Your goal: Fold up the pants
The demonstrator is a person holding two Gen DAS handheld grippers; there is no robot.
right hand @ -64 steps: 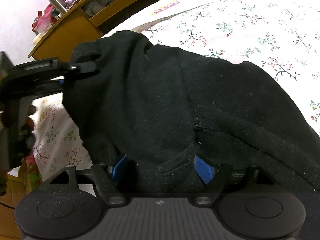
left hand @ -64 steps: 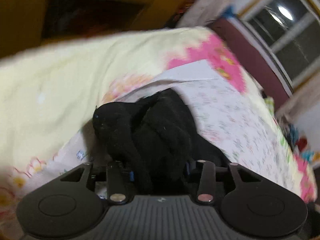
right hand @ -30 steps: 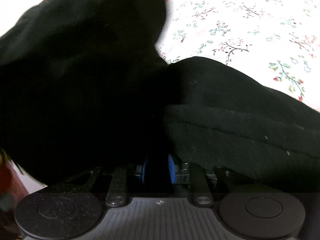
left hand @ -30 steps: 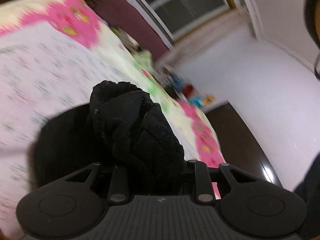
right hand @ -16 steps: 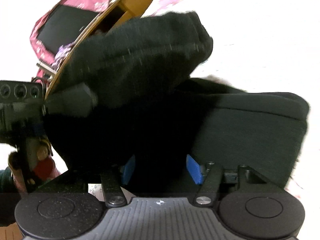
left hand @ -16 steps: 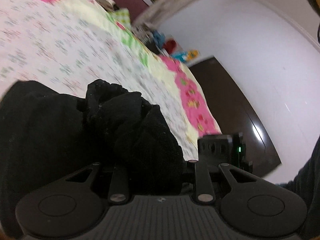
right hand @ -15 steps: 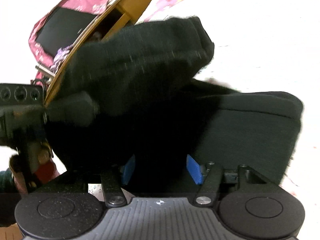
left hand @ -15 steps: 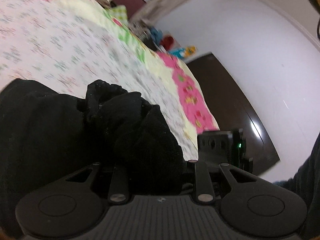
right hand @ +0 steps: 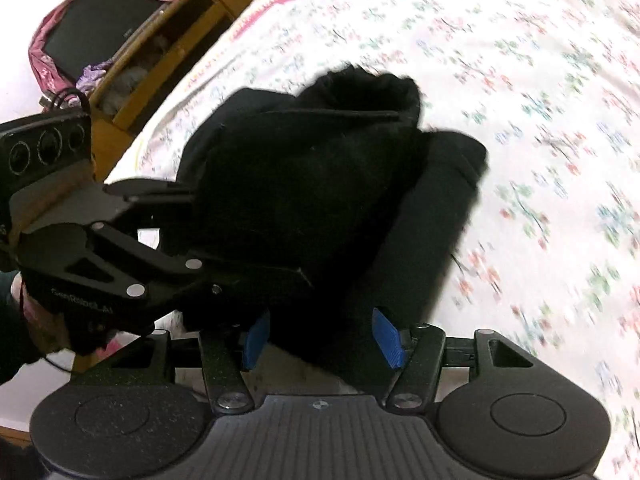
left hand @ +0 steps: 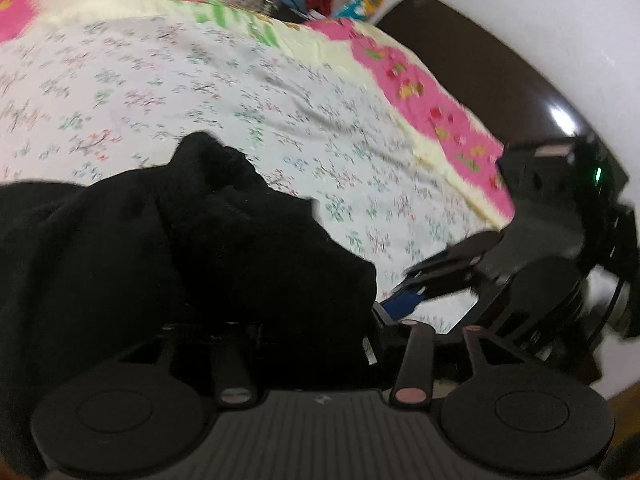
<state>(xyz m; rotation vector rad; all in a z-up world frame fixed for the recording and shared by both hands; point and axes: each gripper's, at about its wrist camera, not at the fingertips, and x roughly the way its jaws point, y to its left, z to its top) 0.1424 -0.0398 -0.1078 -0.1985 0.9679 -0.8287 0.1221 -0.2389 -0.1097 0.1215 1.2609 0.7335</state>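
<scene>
The black pants (right hand: 320, 184) lie in a folded bundle on the floral bedsheet (right hand: 540, 100). In the left wrist view the pants (left hand: 160, 248) fill the lower left and cover my left gripper (left hand: 316, 320), whose fingers stand apart around bunched cloth. My left gripper also shows in the right wrist view (right hand: 168, 200), its fingers (right hand: 256, 272) reaching into the bundle. My right gripper (right hand: 320, 336) is open, its blue pads (right hand: 386, 338) apart at the near edge of the pants. It also shows at the right of the left wrist view (left hand: 416, 284).
A wooden shelf unit (right hand: 160, 52) with a dark screen (right hand: 96, 32) stands beyond the bed's far left edge. A pink and yellow border (left hand: 420, 92) runs along the bed edge, with a dark wooden board (left hand: 500, 80) behind it. Open sheet lies right of the pants.
The bundle has been swung over and laid down on the sheet. My right gripper has opened and let go of the cloth. The left gripper stays in the cloth.
</scene>
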